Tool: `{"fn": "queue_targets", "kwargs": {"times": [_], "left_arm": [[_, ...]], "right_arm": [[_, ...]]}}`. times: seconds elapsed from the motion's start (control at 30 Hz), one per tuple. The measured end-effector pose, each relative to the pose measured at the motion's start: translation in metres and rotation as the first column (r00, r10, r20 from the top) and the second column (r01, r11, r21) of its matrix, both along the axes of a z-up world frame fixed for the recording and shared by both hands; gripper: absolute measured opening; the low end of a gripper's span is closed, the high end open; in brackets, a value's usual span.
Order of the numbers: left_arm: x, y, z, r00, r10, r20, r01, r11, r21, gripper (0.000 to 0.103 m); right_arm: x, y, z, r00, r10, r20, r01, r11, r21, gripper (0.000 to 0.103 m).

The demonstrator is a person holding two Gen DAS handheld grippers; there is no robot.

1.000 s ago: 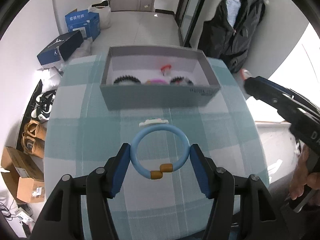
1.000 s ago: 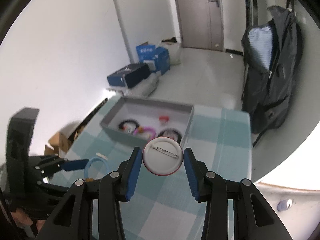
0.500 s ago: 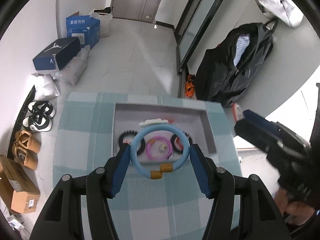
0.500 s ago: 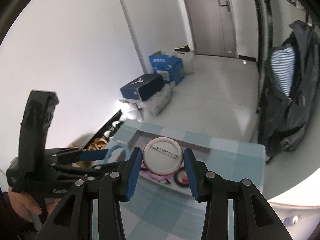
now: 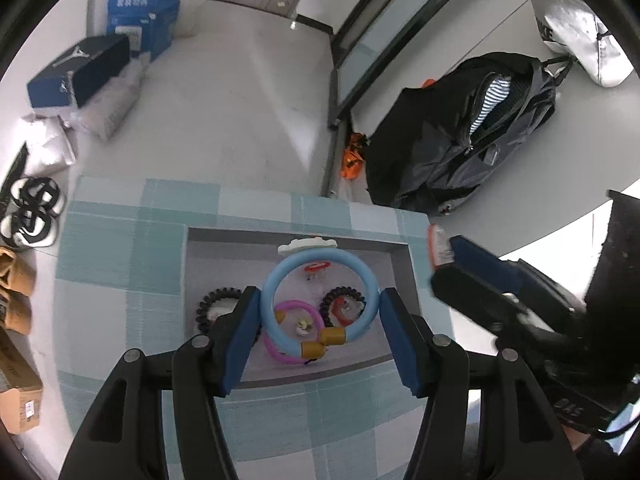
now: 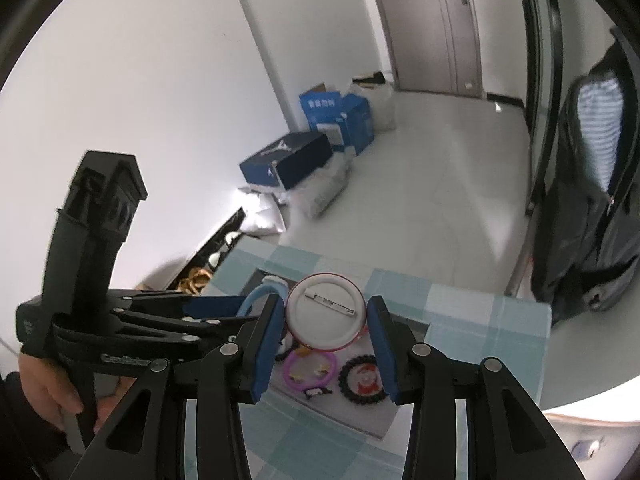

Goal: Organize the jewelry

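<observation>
My left gripper [image 5: 320,320] is shut on a light blue ring bracelet [image 5: 362,276] with two gold beads, held above the grey box [image 5: 192,264]. My right gripper [image 6: 322,322] is shut on a round white pin badge [image 6: 324,312] with a red rim, its pin side facing the camera, also over the box [image 6: 380,428]. Inside the box lie a pink ring [image 5: 298,306], two black toothed rings [image 5: 218,300] and a small red piece [image 5: 316,268]. The right gripper's blue fingers [image 5: 476,260] enter the left wrist view from the right.
The box sits on a teal checked tablecloth [image 5: 120,248]. Beyond the table edge the floor holds blue shoe boxes [image 5: 80,72], shoes [image 5: 32,212] and a dark backpack [image 5: 472,140]. A person's hand [image 6: 48,392] holds the left gripper's handle.
Both grippers moved forward from in front of the box to above it, each keeping its grip. The box's contents now show beneath the bracelet and the badge.
</observation>
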State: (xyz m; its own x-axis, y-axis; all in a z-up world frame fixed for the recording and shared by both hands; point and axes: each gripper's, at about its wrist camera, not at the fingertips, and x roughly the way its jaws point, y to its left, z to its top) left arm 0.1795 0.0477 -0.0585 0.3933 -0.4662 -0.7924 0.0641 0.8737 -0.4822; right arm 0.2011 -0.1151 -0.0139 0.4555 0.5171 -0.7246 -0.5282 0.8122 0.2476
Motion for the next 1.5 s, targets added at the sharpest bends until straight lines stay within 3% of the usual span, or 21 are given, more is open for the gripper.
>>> {"fn": "queue_targets", "kwargs": {"times": [0.2,0.73,0.87,0.9,0.93,0.97,1.0,1.07,1.27,1.4,1.5], "left_arm": [[0.008,-0.002,-0.008,0.999,-0.012,-0.030,0.012,1.000,-0.019,0.055],[0.016,0.003,-0.014,0.999,-0.010,-0.046,0.007,0.998,-0.061,0.056],[0.019,0.004,-0.015,0.998,0.015,-0.062,-0.016,1.000,-0.009,0.056],[0.019,0.004,-0.016,0.997,0.014,-0.070,-0.015,1.000,-0.010,0.058],[0.019,0.005,-0.017,0.997,0.014,-0.080,-0.015,1.000,-0.023,0.067],[0.018,0.006,-0.018,0.996,0.017,-0.082,-0.021,0.999,-0.049,0.073],[0.018,0.008,-0.017,0.997,0.021,-0.079,-0.027,0.997,-0.072,0.075],[0.017,0.007,-0.012,0.998,0.023,-0.063,-0.026,0.998,-0.056,0.077],[0.010,0.009,-0.001,0.999,0.050,-0.018,-0.050,0.999,0.003,0.077],[0.005,0.009,0.008,0.997,0.068,0.026,-0.069,0.996,0.048,0.077],[0.000,0.007,0.015,0.994,0.081,0.069,-0.087,0.993,0.083,0.077]], "right_arm": [[0.010,-0.004,-0.018,0.998,-0.013,-0.068,0.012,1.000,-0.009,0.042],[0.018,-0.003,-0.024,0.996,-0.012,-0.092,0.011,1.000,-0.018,0.042],[0.019,-0.005,-0.024,0.995,-0.022,-0.097,0.021,1.000,-0.019,0.042],[0.019,-0.006,-0.024,0.995,-0.022,-0.100,0.021,1.000,-0.018,0.043],[0.018,-0.006,-0.024,0.995,-0.024,-0.101,0.023,1.000,-0.015,0.043],[0.018,-0.006,-0.024,0.994,-0.025,-0.103,0.024,1.000,-0.015,0.044],[0.018,-0.006,-0.024,0.994,-0.027,-0.104,0.025,1.000,-0.017,0.054],[0.019,-0.009,-0.024,0.994,-0.040,-0.105,0.038,0.999,-0.017,0.067],[0.017,-0.021,-0.018,0.992,-0.076,-0.096,0.077,0.997,0.004,0.071],[0.013,-0.025,-0.014,0.992,-0.100,-0.081,0.100,0.995,-0.001,0.082],[0.009,-0.027,-0.010,0.992,-0.106,-0.074,0.107,0.994,0.008,0.084]]}}
